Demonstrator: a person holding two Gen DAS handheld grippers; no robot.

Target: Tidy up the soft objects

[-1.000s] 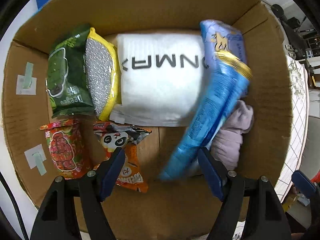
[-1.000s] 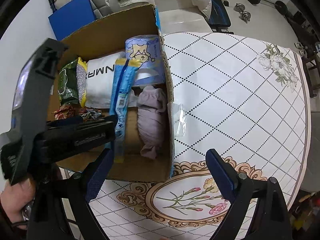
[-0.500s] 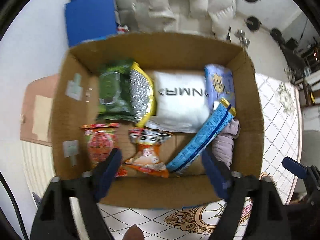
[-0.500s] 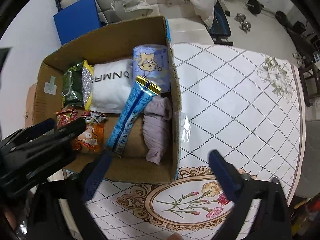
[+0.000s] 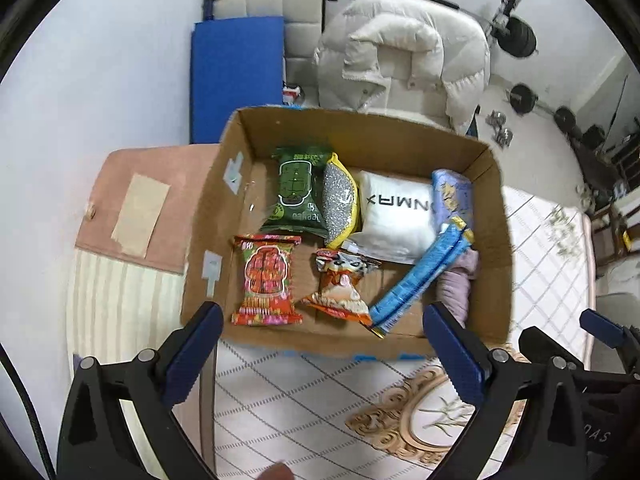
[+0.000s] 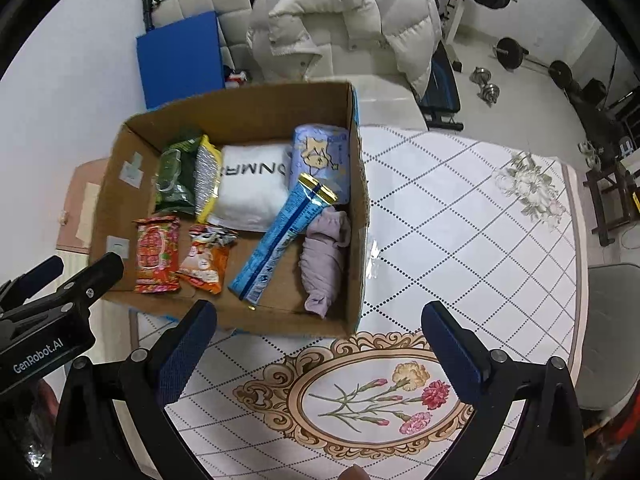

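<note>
1. Currently my left gripper (image 5: 320,344) sits above the near edge of the cardboard box (image 5: 494,240), jaws spread wide, nothing between them.
2. My right gripper (image 6: 318,338) is over the patterned tablecloth (image 6: 460,240), just off the box's near right corner, jaws also wide apart, nothing held.
3. From the right wrist view I see the left gripper's black body at the lower left, beside the box's left wall.
4. Box stands on the table, open top, all soft items inside it.
5. Back row, left to right: green snack bag (image 5: 298,194), silver-and-yellow packet (image 5: 340,204) leaning against it, white pillow pack (image 5: 394,216) with dark lettering, light blue tissue pack (image 5: 454,196) against the right wall.
6. Front row: red snack bag (image 5: 267,280) lies flat near the left wall, orange panda snack bag (image 5: 342,288) just beside it on the right.
7. Long blue packet (image 6: 282,236) lies diagonally; its gold-trimmed top end rests on the tissue pack, its lower end on the box floor near the front wall.
8. Lilac rolled cloth (image 6: 324,258) lies along the right wall, touching the blue packet's right side.
9. Behind the table: white puffer jacket (image 6: 344,20) over a chair, blue mat (image 6: 182,62) against the wall.
</note>
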